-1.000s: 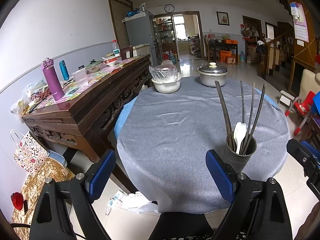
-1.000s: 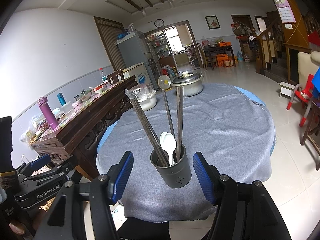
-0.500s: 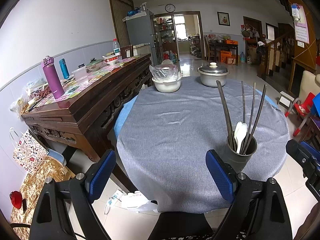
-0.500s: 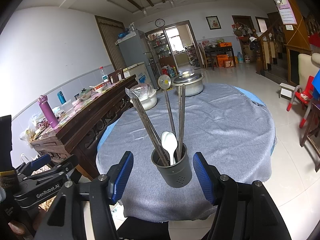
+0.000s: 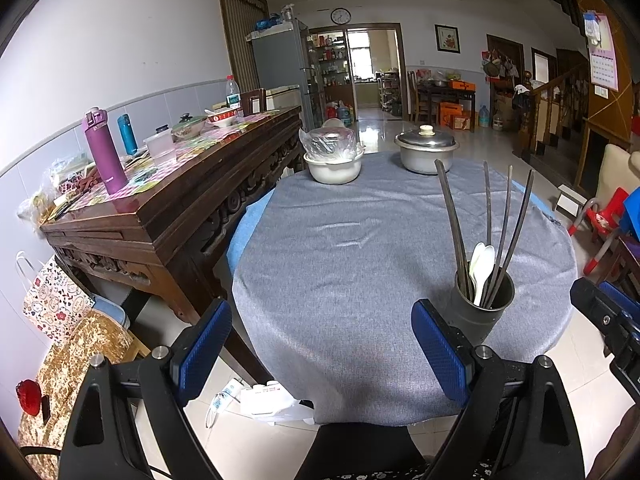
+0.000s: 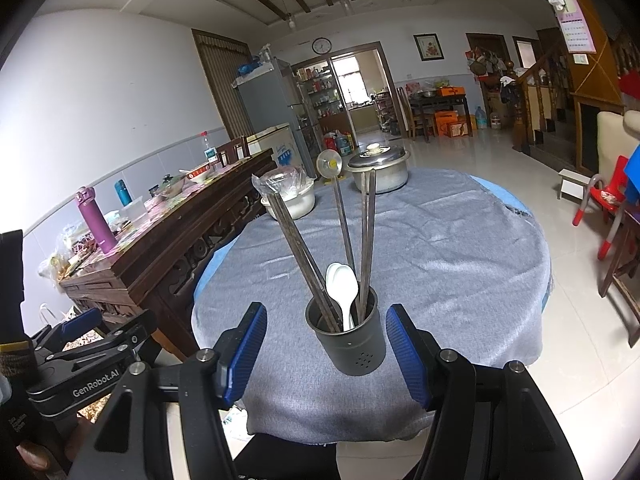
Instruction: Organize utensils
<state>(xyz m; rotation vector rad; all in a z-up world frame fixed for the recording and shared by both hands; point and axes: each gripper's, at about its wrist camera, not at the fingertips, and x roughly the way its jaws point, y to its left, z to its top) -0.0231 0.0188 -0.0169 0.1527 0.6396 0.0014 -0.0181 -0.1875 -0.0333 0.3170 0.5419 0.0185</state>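
A dark grey utensil holder (image 6: 347,334) stands near the front edge of the round table with the grey cloth (image 6: 440,248). It holds several dark chopsticks (image 6: 296,244), white spoons (image 6: 342,284) and a long-handled metal utensil. My right gripper (image 6: 326,350) is open and empty, its blue pads on either side of the holder without touching it. My left gripper (image 5: 320,352) is open and empty in front of the table edge; the holder (image 5: 478,308) stands just behind its right pad.
A plastic-covered white bowl (image 5: 333,160) and a lidded metal pot (image 5: 426,152) stand at the table's far side. A wooden sideboard (image 5: 168,184) with bottles and dishes stands to the left. Red chairs (image 6: 604,208) stand at the right.
Almost nothing; both grippers stay open and hold their places. The right wrist view has shifted only slightly.
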